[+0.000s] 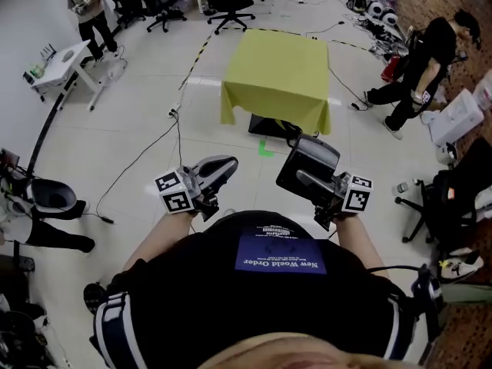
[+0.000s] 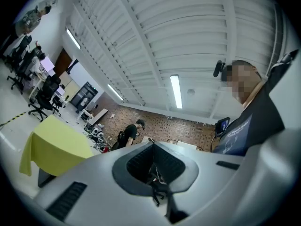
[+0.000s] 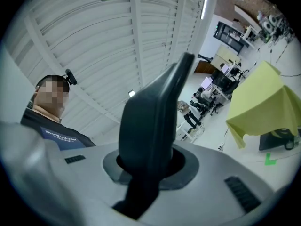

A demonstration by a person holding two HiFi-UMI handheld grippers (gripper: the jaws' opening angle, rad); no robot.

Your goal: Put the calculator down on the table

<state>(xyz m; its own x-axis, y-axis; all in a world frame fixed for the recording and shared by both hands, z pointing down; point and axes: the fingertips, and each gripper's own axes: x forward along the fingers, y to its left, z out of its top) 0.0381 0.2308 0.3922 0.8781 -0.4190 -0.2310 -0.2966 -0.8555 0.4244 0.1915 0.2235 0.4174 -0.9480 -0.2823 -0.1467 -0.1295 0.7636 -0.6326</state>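
Note:
I hold a dark calculator (image 1: pixel 309 162) in my right gripper (image 1: pixel 304 177), whose jaws are shut on its lower end. In the right gripper view the calculator (image 3: pixel 155 117) stands up tall between the grey jaws of the right gripper (image 3: pixel 149 169). My left gripper (image 1: pixel 223 164) is held level beside it, shut, with nothing in it. In the left gripper view the left gripper (image 2: pixel 153 167) shows its jaws closed together. The table (image 1: pixel 280 71) with a yellow-green cloth stands ahead on the floor, apart from both grippers, and appears again as the table (image 2: pixel 51 142) and the table (image 3: pixel 263 102).
A dark box (image 1: pixel 269 126) sits under the table, with a green tape mark (image 1: pixel 265 148) on the floor before it. Cables run across the floor. People stand at the back left (image 1: pixel 88 6) and right (image 1: pixel 419 68). Office chairs (image 1: pixel 231 2) and a white desk (image 1: pixel 65 64) line the edges.

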